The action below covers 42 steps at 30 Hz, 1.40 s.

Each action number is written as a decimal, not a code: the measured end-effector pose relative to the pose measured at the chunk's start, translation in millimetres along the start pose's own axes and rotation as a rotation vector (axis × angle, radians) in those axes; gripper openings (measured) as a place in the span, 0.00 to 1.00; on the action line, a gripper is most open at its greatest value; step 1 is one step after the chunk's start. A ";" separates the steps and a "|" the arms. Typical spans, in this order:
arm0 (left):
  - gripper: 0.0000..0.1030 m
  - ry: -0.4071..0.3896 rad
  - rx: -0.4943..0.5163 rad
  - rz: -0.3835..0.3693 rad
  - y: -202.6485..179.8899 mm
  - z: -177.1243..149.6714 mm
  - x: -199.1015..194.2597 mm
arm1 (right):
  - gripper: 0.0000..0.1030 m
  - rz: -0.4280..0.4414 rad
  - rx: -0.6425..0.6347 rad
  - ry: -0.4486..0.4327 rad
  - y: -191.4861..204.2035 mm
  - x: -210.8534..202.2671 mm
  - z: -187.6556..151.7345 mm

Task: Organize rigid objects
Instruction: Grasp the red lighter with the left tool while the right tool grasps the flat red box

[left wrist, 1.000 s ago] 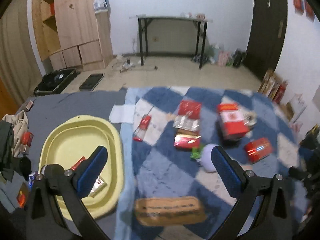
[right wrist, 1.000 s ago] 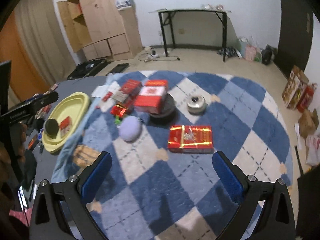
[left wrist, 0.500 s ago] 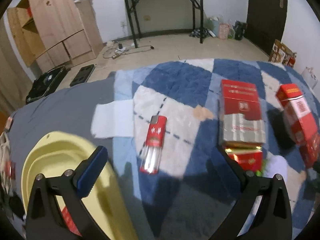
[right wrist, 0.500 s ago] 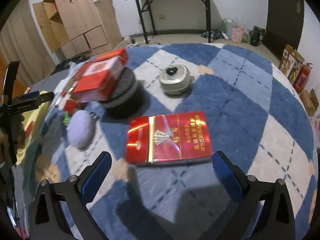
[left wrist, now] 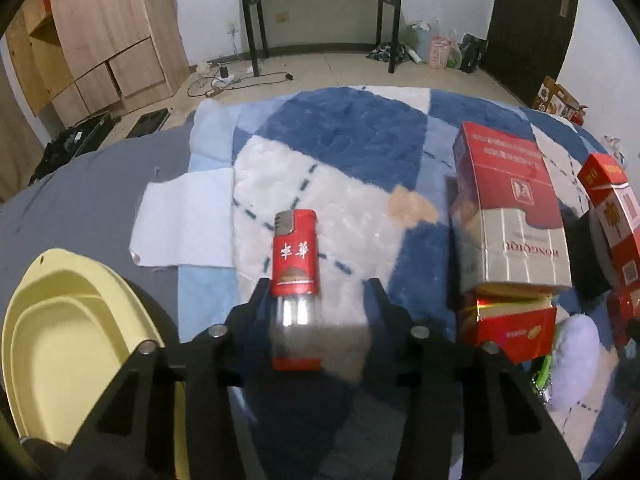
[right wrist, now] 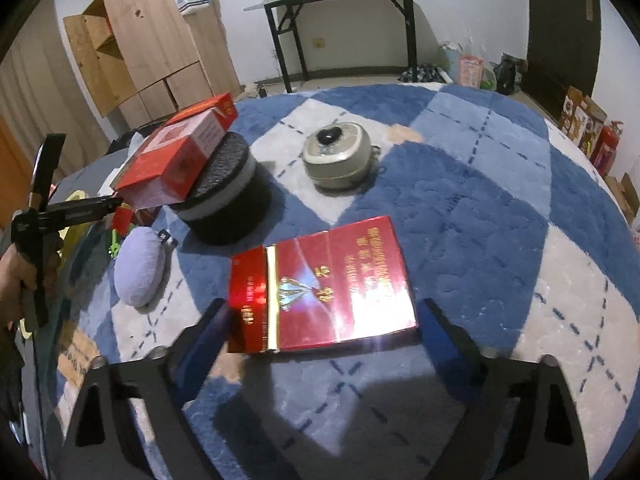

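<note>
Tabletop edge: the rug [left wrist: 344,136] ends at the far rim; floor beyond it in both views.
Left side: grey cloth [left wrist: 80,192] lies bare past the rug's edge, with a white tissue [left wrist: 188,224] on the seam and the yellow basin [left wrist: 52,336] near the left gripper [left wrist: 320,296].
Open room, left view: white and blue rug ahead of the lighter [left wrist: 295,264] is free; cartons [left wrist: 508,216] crowd the right.
Open room, right view: wide bare rug right of the red box [right wrist: 324,280]; a round tin [right wrist: 338,154], black disc [right wrist: 228,184] and lilac pouch [right wrist: 140,268] stand behind and left.
Left jaws: closing, narrow; lighter lies between them, one finger at its left side, a gap on the other.
Right jaws: right gripper [right wrist: 320,320] closing, still wide; red box lies flat between them, near edge at the fingertips; contact cannot be told.
</note>
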<state>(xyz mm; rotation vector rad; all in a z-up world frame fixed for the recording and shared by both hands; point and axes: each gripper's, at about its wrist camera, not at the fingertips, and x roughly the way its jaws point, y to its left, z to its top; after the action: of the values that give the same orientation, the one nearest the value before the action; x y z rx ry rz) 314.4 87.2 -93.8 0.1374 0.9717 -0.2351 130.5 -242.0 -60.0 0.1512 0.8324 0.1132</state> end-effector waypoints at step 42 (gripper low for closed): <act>0.24 0.000 -0.108 0.032 -4.0 -9.0 -3.7 | 1.00 0.001 0.026 -0.065 4.2 -26.5 -13.2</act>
<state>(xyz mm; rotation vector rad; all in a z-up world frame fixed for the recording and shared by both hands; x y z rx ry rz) 304.1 85.8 -95.8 0.0540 0.9793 -0.1525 102.8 -241.0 -48.7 0.1789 0.7690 0.0984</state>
